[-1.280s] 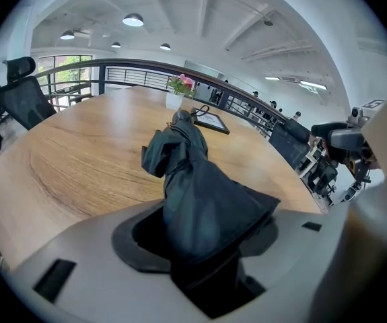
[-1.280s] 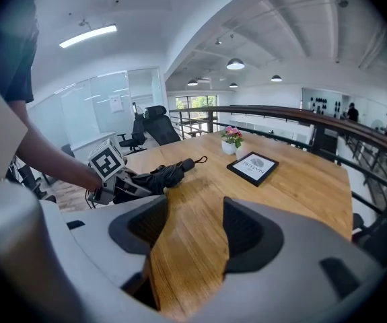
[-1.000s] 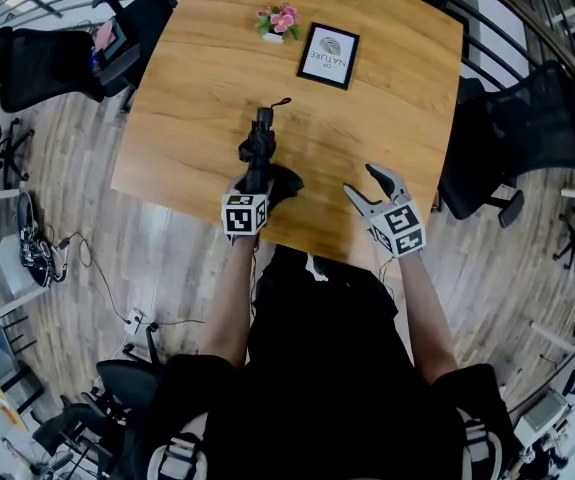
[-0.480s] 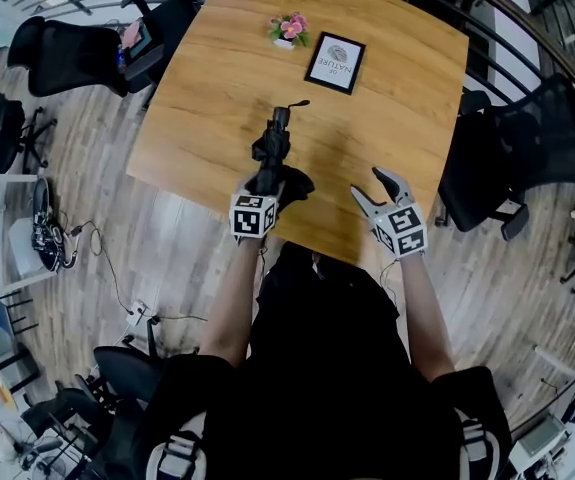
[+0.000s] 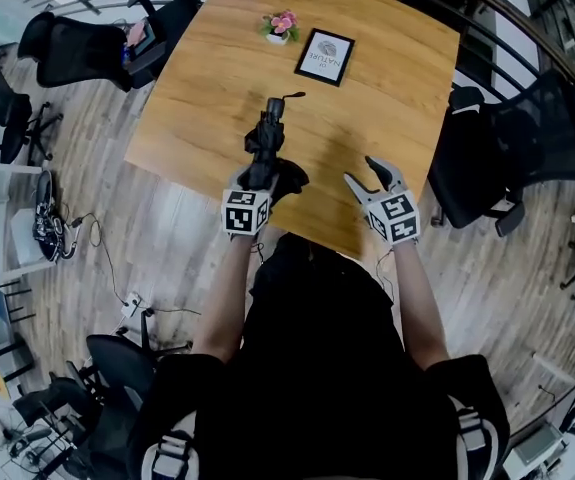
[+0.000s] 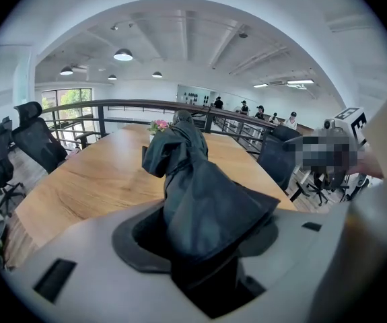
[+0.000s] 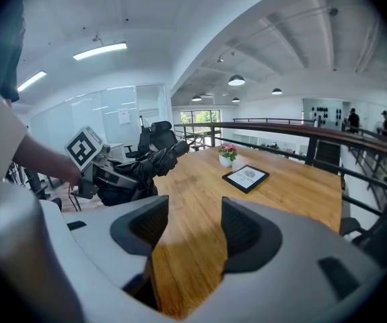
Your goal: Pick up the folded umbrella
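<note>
The folded black umbrella (image 5: 266, 144) points away from me over the wooden table (image 5: 197, 88), its wrist strap at the far end. My left gripper (image 5: 259, 180) is shut on its near end, with loose black fabric bulging round the jaws. In the left gripper view the umbrella (image 6: 192, 180) fills the gap between the jaws and hangs above the tabletop. My right gripper (image 5: 366, 175) hovers over the table's near right edge, its jaws closing slightly with nothing between them. The right gripper view shows its two pads (image 7: 247, 237) apart over bare wood, with the umbrella (image 7: 146, 161) off to the left.
A framed picture (image 5: 325, 56) and a small pot of pink flowers (image 5: 281, 24) stand at the table's far side. Black office chairs are to the right (image 5: 512, 138) and far left (image 5: 77, 53). A railing runs behind the table.
The left gripper has risen with the umbrella, which now hangs off the tabletop. The right gripper has shifted slightly over the table's near edge.
</note>
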### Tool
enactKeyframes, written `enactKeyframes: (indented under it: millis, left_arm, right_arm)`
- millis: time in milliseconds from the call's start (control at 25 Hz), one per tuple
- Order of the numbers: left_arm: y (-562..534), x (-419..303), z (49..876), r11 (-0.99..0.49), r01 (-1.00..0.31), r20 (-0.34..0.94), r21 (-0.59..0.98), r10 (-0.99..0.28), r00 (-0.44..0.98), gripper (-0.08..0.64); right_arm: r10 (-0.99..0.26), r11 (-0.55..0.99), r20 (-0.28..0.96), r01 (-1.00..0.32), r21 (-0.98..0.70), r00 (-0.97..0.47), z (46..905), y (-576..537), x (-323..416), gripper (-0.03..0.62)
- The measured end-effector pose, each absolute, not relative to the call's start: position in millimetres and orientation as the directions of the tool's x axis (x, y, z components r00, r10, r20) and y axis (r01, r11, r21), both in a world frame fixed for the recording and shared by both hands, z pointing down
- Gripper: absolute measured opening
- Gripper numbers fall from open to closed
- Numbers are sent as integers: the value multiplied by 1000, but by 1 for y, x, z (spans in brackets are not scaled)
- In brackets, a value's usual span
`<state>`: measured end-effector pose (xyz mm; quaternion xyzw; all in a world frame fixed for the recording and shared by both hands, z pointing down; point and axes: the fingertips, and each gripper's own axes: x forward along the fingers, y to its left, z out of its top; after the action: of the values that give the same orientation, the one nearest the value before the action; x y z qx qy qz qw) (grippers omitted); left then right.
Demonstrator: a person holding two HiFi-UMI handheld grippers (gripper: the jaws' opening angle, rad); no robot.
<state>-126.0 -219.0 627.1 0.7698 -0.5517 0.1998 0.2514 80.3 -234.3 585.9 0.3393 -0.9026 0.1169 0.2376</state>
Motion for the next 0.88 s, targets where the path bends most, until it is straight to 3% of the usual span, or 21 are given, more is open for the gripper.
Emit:
enactKeyframes:
  millis: [880]
  left_arm:
    - [-189, -115, 581, -217, -972, 526, 91, -818, 232, 249]
  right_arm:
    - [-567, 758, 435, -650, -56, -699, 574, -224, 100, 245]
